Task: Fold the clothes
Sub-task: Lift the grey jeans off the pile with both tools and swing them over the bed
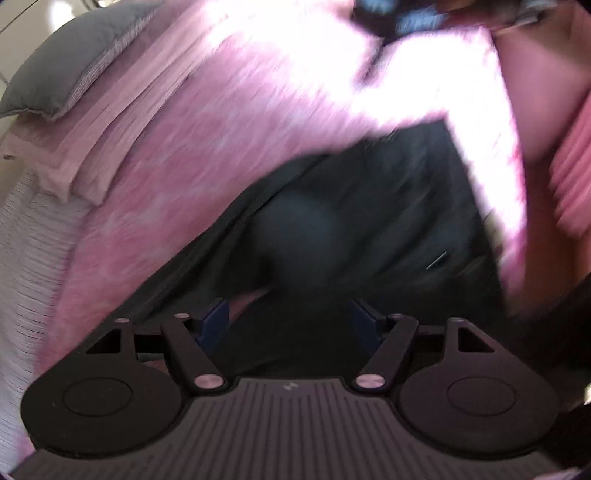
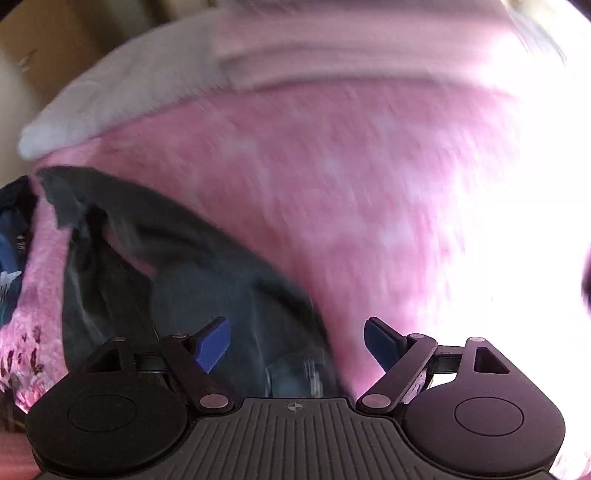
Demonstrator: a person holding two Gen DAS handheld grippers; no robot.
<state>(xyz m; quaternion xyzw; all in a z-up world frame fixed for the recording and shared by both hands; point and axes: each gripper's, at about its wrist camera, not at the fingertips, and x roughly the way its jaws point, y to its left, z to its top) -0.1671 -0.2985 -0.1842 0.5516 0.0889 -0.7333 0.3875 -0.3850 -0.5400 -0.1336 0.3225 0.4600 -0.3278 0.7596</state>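
Observation:
A dark garment lies on a fuzzy pink blanket covering a bed. My left gripper is open, its blue pads wide apart, right over the near part of the dark cloth. In the right wrist view the same dark garment lies at the lower left on the pink blanket. My right gripper is open with blue pads apart, above the garment's right edge. Both views are motion-blurred.
A grey pillow and folded pale pink cloth lie at the bed's far left. A blue printed item lies at the top. Another blue printed cloth is at the left edge. A white sheet borders the blanket.

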